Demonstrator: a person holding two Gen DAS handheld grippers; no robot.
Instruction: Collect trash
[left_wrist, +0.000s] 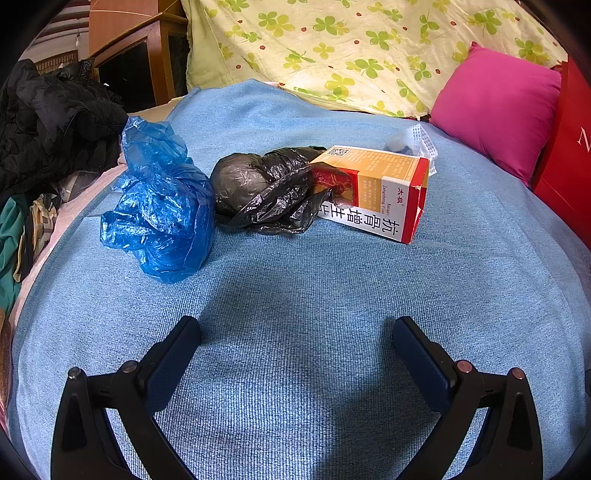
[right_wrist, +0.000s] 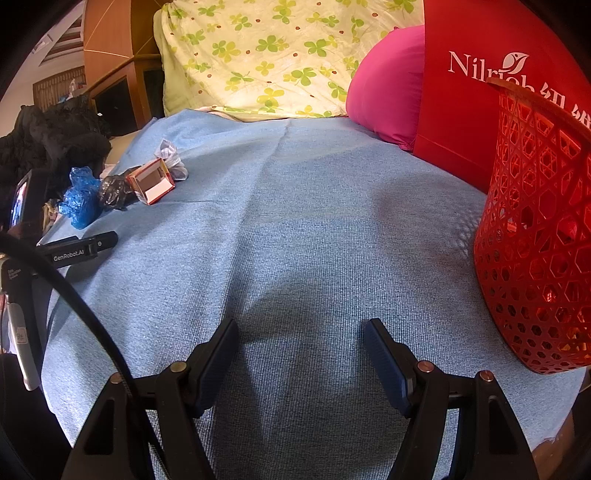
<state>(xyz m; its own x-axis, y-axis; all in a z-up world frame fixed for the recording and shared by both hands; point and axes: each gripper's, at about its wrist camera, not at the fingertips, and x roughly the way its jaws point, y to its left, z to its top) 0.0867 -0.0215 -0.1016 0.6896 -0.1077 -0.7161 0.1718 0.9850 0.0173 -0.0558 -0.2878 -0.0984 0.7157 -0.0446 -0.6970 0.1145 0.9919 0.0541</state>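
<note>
The trash lies in a loose row on the blue blanket (left_wrist: 295, 280) ahead of my left gripper (left_wrist: 295, 328): a crumpled blue plastic bag (left_wrist: 162, 210) on the left, a knotted black plastic bag (left_wrist: 258, 188) just beside it, and an orange, red and white medicine box (left_wrist: 376, 192) on its side, its near end touching the black bag. Behind the box sits a scrap of white mesh wrapping (left_wrist: 417, 142). From my right wrist view the same cluster sits far off to the left, well apart from the red plastic basket (right_wrist: 535, 236), which stands upright at the right edge of the blanket.

My left gripper is spread wide with nothing between its fingers, hanging over bare blanket short of the trash. My right gripper (right_wrist: 301, 328) is likewise released and empty, pointed down at bare blanket, with the basket just off to its right.

The blanket covers a bed; its weave is fine and ribbed, with soft folds running toward the head. There a yellow quilt with green clovers (left_wrist: 369, 48) is piled, a magenta pillow (left_wrist: 498, 107) lies beside it, and a red paper bag with white lettering (right_wrist: 461, 103) stands behind the basket. Off the left side are heaped dark clothes (left_wrist: 51, 125) and a wooden cabinet (left_wrist: 140, 55).
</note>
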